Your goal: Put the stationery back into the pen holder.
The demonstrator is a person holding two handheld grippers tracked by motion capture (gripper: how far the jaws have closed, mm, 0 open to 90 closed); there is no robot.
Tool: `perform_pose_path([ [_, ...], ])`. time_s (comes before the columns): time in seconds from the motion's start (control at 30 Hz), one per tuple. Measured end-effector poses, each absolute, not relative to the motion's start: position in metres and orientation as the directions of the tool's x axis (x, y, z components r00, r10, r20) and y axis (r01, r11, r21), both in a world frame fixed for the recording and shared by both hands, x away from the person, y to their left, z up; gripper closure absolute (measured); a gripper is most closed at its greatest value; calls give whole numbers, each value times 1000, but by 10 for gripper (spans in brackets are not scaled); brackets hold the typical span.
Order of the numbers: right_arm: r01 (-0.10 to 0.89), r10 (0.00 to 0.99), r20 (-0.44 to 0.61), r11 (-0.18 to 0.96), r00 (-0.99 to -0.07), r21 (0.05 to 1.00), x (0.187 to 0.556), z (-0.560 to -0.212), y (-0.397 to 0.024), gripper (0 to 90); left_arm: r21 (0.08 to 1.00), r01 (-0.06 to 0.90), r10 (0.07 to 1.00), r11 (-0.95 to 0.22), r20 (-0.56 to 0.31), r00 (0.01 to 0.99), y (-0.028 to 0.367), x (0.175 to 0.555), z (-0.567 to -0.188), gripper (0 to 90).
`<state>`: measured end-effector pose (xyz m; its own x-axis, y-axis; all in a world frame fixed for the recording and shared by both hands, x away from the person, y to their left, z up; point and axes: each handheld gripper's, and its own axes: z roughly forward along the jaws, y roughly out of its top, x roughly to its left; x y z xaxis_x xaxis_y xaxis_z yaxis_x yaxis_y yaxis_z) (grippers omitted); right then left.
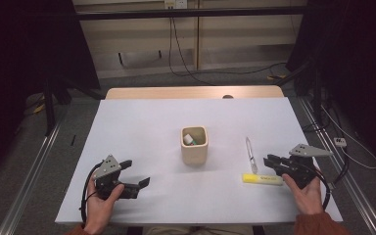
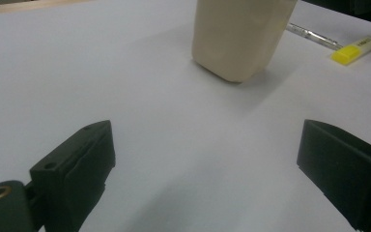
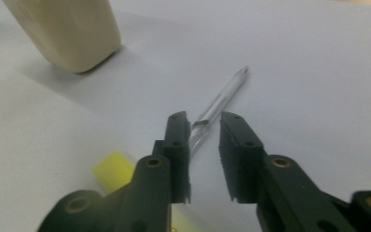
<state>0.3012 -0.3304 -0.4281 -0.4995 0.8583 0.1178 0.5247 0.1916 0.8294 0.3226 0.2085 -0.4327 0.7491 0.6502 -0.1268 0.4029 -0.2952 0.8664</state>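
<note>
Picking up the clear pen (image 3: 220, 99): right tongs (image 3: 204, 126) narrowed around its near end, not yet pinching; left tongs (image 2: 203, 154) wide open, empty; next, squeezing and lifting toward the cup (image 1: 194, 145).

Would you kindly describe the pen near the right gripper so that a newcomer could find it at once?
Start at the beige cup in the middle of the white table. To its right lie two things in front of the right gripper. The pen is the slim, see-through one that points away from the person, unlike the stubby yellow highlighter that lies crosswise beside it.
</note>
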Motion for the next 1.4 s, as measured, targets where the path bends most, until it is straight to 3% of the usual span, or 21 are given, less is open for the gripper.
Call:
perform_pose_path([
  [0.07, 527, 856, 90, 227, -509, 819, 301, -426, -332, 863, 867, 401, 650, -295, -125, 749, 208, 323, -433, 63],
  [0.13, 551, 850, 95, 247, -519, 797, 302, -428, -333, 900, 867, 401, 650, -295, -126, 750, 208, 323, -433, 64],
  [0.6, 648, 849, 46, 365, -526, 669, 307, -433, -326, 900, 866, 402, 651, -297, -125, 749, 208, 323, -433, 63],
  [1.23, 697, 847, 30, 416, -530, 584, 317, -442, -329, 900, 865, 402, 649, -301, -123, 751, 208, 323, -433, 63],
  [1.4, 670, 833, 2, 444, -553, 595, 316, -444, -329, 900, 864, 405, 651, -297, -127, 749, 208, 323, -434, 63],
])
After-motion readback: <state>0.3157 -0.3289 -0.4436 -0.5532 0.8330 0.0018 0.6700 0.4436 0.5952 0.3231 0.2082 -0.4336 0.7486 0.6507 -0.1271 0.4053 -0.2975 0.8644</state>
